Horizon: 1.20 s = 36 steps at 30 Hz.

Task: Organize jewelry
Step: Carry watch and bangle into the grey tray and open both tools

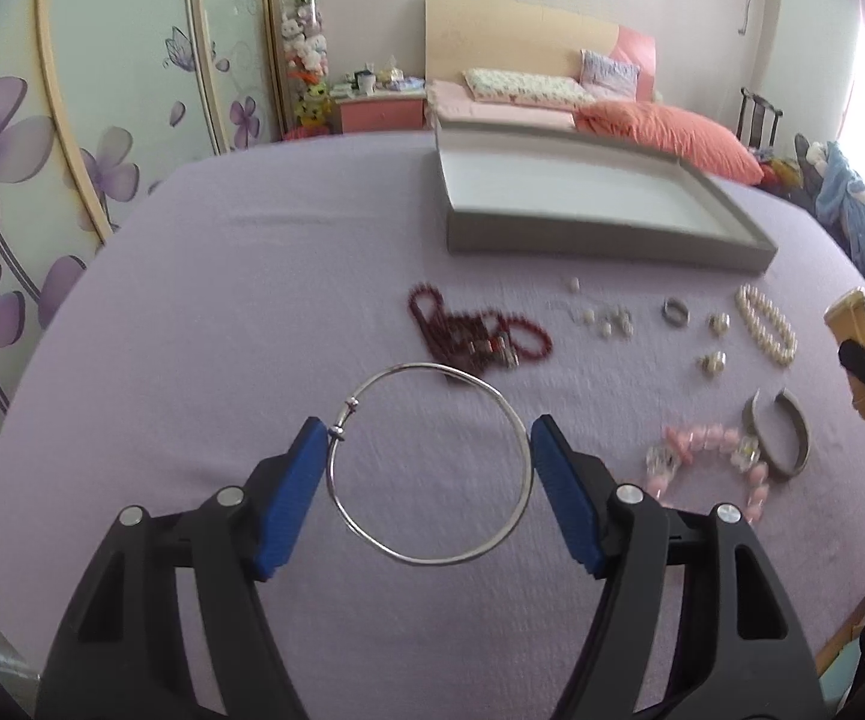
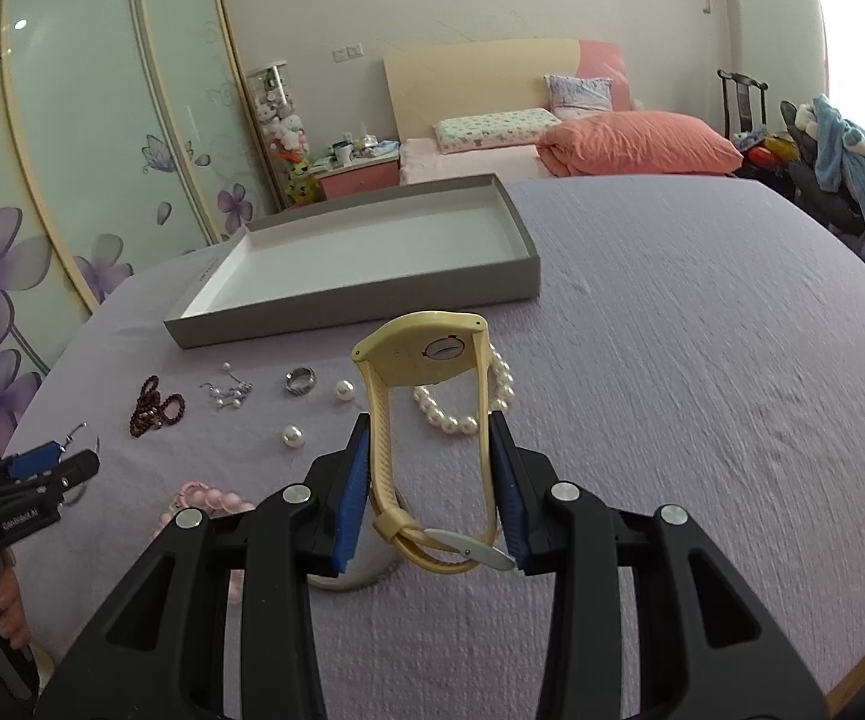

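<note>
— Silver metal is what the left tool [image 1: 429,468] has: a thin bangle [image 1: 429,462] stands between its blue pads [image 1: 291,510], which press on both sides of the ring, in the lower middle of the left wrist view.

— And the right tool [image 2: 429,492]?

— It is closed on a pale yellow watch [image 2: 432,420]. The strap sits between the pads and the watch case points up, at the centre of the right wrist view.

— Where is the other jewelry?

— On the purple tabletop [image 1: 222,300]: dark red beads [image 1: 474,330] at centre, a pearl bracelet [image 1: 768,324] at right, a pink bracelet [image 1: 708,462] at lower right. The grey tray [image 1: 600,240] lies above them, in the upper middle.
</note>
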Tool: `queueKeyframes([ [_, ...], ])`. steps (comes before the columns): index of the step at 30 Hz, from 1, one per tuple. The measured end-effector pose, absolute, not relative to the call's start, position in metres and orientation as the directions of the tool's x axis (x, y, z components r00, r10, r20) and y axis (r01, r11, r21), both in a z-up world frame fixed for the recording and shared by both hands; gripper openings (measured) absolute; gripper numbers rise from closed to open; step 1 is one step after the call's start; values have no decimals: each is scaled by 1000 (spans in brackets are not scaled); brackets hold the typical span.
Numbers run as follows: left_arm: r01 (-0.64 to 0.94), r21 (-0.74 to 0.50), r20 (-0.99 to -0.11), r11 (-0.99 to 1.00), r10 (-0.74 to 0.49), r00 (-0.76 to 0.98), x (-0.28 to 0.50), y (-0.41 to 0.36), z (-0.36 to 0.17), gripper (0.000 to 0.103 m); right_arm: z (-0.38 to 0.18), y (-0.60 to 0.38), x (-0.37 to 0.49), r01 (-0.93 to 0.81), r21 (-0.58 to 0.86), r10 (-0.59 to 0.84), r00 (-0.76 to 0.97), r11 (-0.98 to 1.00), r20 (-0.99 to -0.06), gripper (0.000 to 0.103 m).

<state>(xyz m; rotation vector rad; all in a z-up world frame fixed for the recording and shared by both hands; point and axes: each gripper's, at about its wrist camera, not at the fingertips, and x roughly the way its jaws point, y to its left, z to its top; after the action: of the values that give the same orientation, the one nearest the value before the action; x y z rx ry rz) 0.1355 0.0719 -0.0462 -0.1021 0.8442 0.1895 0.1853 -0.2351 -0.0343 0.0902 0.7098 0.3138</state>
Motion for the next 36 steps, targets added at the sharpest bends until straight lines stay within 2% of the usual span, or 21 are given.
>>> queueKeyframes([
  [10,-205,-31,-652,978,136,746,174,83,15,69,9,-224,223,-320,150,347,746,935,-569,39],
  [16,-155,-89,-632,984,64,772,225,77,33,69,28,-220,275,-320,139,341,761,937,-551,39],
  [24,-134,-198,-683,971,-39,730,326,69,18,69,5,-192,369,-310,188,353,658,932,-665,39],
  [32,-181,-184,-764,966,-25,645,405,61,-20,69,-50,-170,446,-227,167,266,528,959,-807,39],
  [36,-197,-141,-789,970,10,614,428,62,-32,69,-59,-159,458,-211,116,212,518,970,-828,40],
])
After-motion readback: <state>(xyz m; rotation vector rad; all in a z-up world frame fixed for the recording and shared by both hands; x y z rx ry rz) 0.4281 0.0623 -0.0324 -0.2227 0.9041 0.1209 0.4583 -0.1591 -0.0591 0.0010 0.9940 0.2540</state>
